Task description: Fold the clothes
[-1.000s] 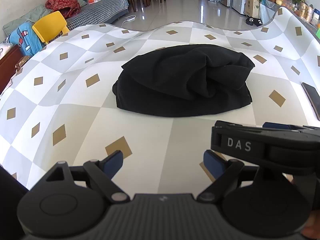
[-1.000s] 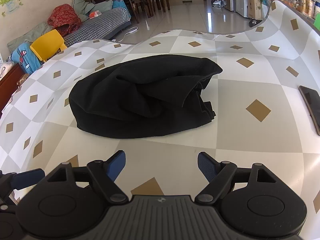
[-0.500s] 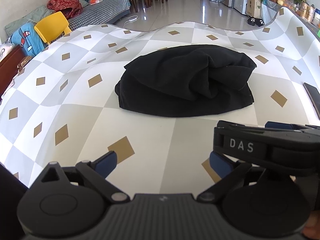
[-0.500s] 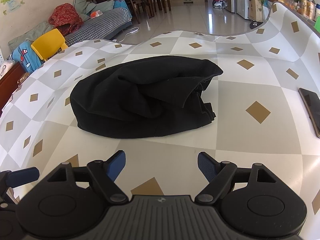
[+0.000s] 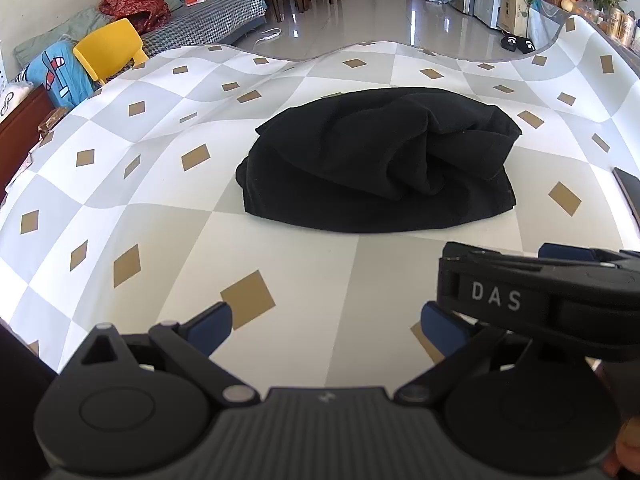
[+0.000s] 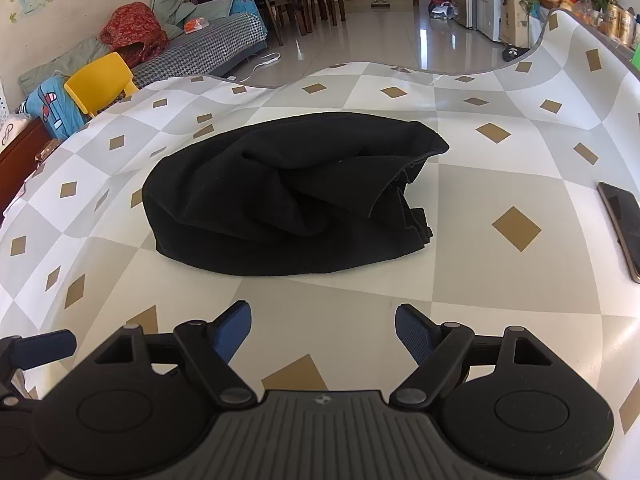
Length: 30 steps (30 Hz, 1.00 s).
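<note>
A black garment (image 5: 380, 160) lies bunched and loosely folded in the middle of the table; it also shows in the right wrist view (image 6: 288, 196). My left gripper (image 5: 326, 326) is open and empty, held above the table near its front edge, well short of the garment. My right gripper (image 6: 322, 330) is open and empty, also short of the garment. The right gripper's body (image 5: 540, 296) shows at the right of the left wrist view, beside the left one. A left fingertip (image 6: 44, 348) shows at the far left of the right wrist view.
The table has a white, grey and tan checked cloth (image 5: 160, 220). A dark phone (image 6: 622, 228) lies at the table's right edge, also seen in the left wrist view (image 5: 630, 196). A yellow chair (image 5: 110, 50) and a sofa (image 5: 208, 8) stand beyond the table's far left.
Both grippers have drawn back slightly from the garment. The left gripper's fingers have opened a little wider. The garment has not moved.
</note>
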Each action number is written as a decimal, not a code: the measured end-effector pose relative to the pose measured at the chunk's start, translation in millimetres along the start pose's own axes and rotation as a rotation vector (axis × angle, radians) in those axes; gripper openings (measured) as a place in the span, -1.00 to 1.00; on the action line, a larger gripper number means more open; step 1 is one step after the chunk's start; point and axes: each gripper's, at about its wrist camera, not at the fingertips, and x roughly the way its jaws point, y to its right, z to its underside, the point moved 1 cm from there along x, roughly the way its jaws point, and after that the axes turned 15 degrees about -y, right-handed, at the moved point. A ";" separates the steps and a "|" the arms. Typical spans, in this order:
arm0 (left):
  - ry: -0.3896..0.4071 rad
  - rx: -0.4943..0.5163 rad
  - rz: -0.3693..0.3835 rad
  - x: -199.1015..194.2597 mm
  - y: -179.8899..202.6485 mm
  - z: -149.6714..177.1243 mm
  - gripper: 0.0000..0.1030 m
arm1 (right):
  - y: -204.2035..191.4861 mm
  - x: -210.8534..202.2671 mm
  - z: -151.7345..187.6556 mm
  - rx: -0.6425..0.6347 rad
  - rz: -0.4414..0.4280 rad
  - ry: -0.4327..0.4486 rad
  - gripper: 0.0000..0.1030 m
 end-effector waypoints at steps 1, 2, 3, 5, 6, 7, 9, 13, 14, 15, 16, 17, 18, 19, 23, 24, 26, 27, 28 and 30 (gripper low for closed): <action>0.001 -0.001 0.000 0.0 -0.6 -0.6 0.96 | -0.5 0.3 -0.9 -0.004 0.007 -0.007 0.54; 0.002 -0.002 0.000 0.1 -1.4 -1.3 0.96 | -0.7 0.2 -2.4 -0.008 0.015 -0.014 0.53; 0.002 -0.004 0.000 -0.2 -2.3 -2.1 0.96 | -0.9 -0.4 -4.1 -0.011 0.030 -0.018 0.53; 0.002 -0.007 0.003 -0.3 -3.8 -4.5 0.96 | -1.3 -2.0 -7.4 -0.014 0.060 -0.022 0.52; 0.003 -0.007 0.003 -0.5 -4.6 -5.8 0.96 | -1.5 -3.4 -8.9 -0.017 0.070 -0.022 0.52; 0.004 -0.005 0.003 -1.2 -5.1 -7.5 0.96 | -1.6 -4.7 -10.3 -0.018 0.073 -0.022 0.52; 0.008 -0.001 -0.001 -2.8 -6.4 -11.1 0.96 | -1.0 -6.5 -13.4 -0.018 0.079 -0.025 0.52; 0.007 0.000 -0.001 -4.9 -11.1 -18.9 0.96 | 1.8 -8.0 -20.5 -0.012 0.109 -0.033 0.52; 0.004 -0.003 0.003 -4.9 -12.9 -21.1 0.96 | 2.5 -8.4 -22.2 -0.011 0.116 -0.035 0.52; 0.002 -0.004 0.005 -4.8 -14.5 -22.9 0.96 | 3.2 -8.8 -24.0 -0.009 0.124 -0.038 0.52; 0.001 -0.005 0.007 -4.6 -16.1 -24.6 0.96 | 3.9 -9.2 -25.7 -0.008 0.131 -0.040 0.52; 0.000 -0.006 0.008 -4.5 -17.6 -26.3 0.96 | 4.6 -9.5 -27.5 -0.006 0.139 -0.042 0.52; -0.004 -0.004 0.013 -4.1 -18.8 -28.1 0.96 | 5.3 -9.9 -29.3 -0.005 0.146 -0.044 0.52; -0.008 -0.002 0.019 -3.7 -19.6 -30.1 0.96 | 6.0 -10.3 -31.0 -0.003 0.154 -0.046 0.52; -0.017 0.014 0.041 -3.3 -21.2 -38.7 0.96 | 8.9 -11.7 -38.0 -0.002 0.180 -0.051 0.52; -0.017 0.018 0.046 -3.6 -21.4 -41.0 0.96 | 10.1 -11.4 -39.7 -0.005 0.184 -0.052 0.52; -0.011 0.023 0.057 -5.8 -22.8 -47.0 0.96 | 12.7 -10.6 -43.4 -0.010 0.191 -0.055 0.52; -0.008 0.022 0.062 -7.6 -23.7 -50.1 0.96 | 14.0 -10.3 -45.3 -0.013 0.195 -0.056 0.52; -0.005 0.019 0.070 -9.6 -25.2 -53.8 0.96 | 15.2 -9.8 -46.9 -0.016 0.201 -0.057 0.52; 0.005 0.014 0.084 -13.8 -27.3 -61.1 0.96 | 17.5 -8.7 -49.5 -0.026 0.211 -0.058 0.52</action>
